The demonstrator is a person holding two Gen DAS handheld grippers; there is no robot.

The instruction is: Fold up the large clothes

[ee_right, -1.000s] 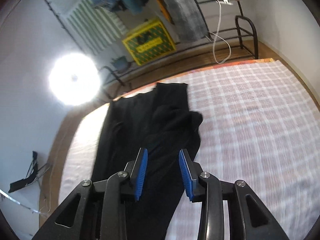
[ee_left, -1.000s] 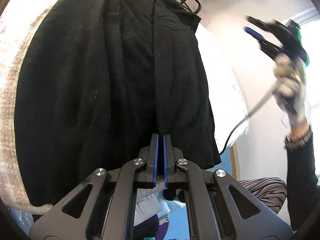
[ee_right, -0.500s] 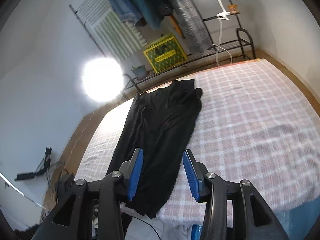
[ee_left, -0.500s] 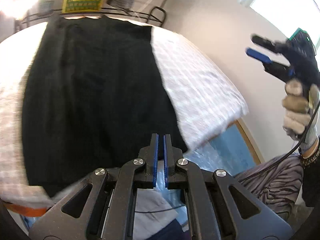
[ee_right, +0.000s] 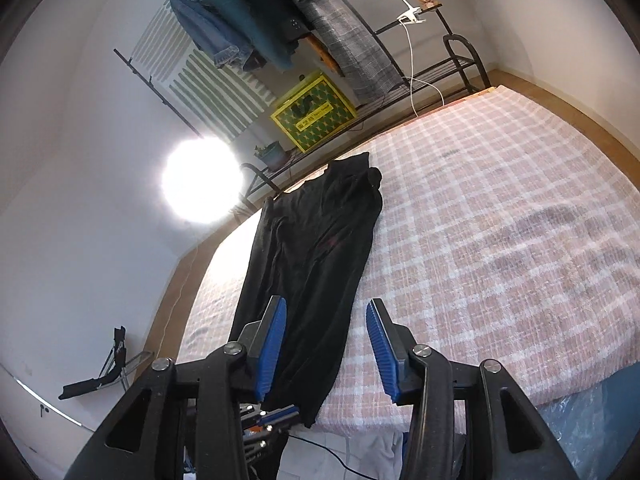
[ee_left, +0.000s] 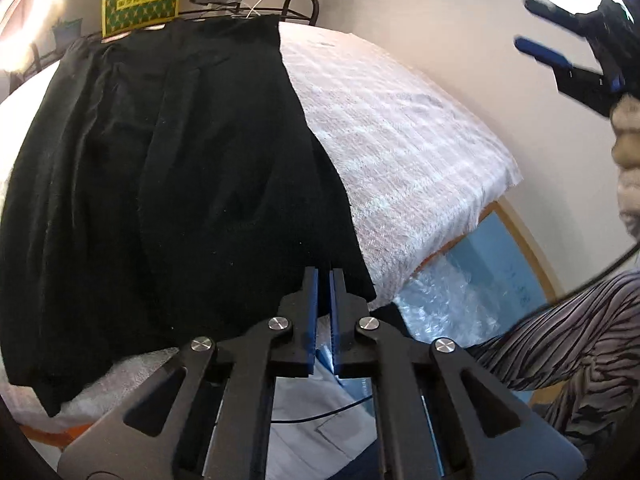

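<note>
Black garment point(ee_left: 168, 184): a long dark piece, already doubled lengthwise into a narrow strip, lies flat along the left part of the bed point(ee_left: 400, 128), reaching from the far edge by the metal rack point(ee_right: 460, 68) down to the near edge, where its hem hangs just over the side.

A second ago, in the left wrist view, the cloth filled the frame and rose straight from the tips of the left gripper point(ee_left: 324, 276). Now the strip lies spread and settled on the checked cover, and the near corner sits just beyond the tips. The left gripper's blue pads are drawn together with only a sliver between them; I see no cloth caught there, though the dark hem behind makes that hard to confirm.

Further right, the right gripper point(ee_right: 326, 340) has pulled back from low over the fabric to a higher, wider look at the whole bed. Its jaws stand apart with nothing between them; the strip merely shows through the gap.

My reading: the lengthwise fold has been laid down and let go. What remains is likely a crosswise fold, bringing one end of the strip over the other, which needs both grippers back on the corners.
</note>
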